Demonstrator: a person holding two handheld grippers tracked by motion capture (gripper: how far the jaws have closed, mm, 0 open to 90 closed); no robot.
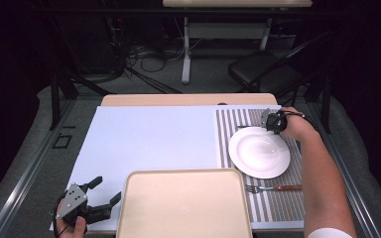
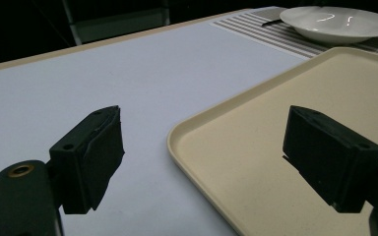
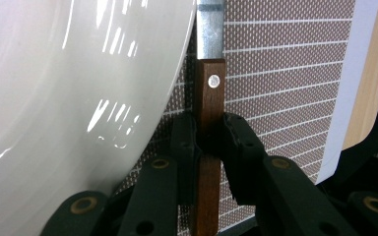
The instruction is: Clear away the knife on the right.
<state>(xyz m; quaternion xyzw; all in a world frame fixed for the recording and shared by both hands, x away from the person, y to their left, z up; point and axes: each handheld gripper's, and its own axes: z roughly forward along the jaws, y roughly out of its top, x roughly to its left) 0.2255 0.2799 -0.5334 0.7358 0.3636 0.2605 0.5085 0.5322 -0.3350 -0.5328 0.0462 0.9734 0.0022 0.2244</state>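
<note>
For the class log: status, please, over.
Right tongs shut on knife handle beside plate. Left tongs open, idle by tray. Plate rim close alongside knife.

No text, label, brand or number can be read — not on any surface in these views.

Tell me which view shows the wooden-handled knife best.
The right gripper view: the right gripper is shut on the knife beside the white plate. The high view and left gripper view show just a dark sliver behind the plate.
</note>
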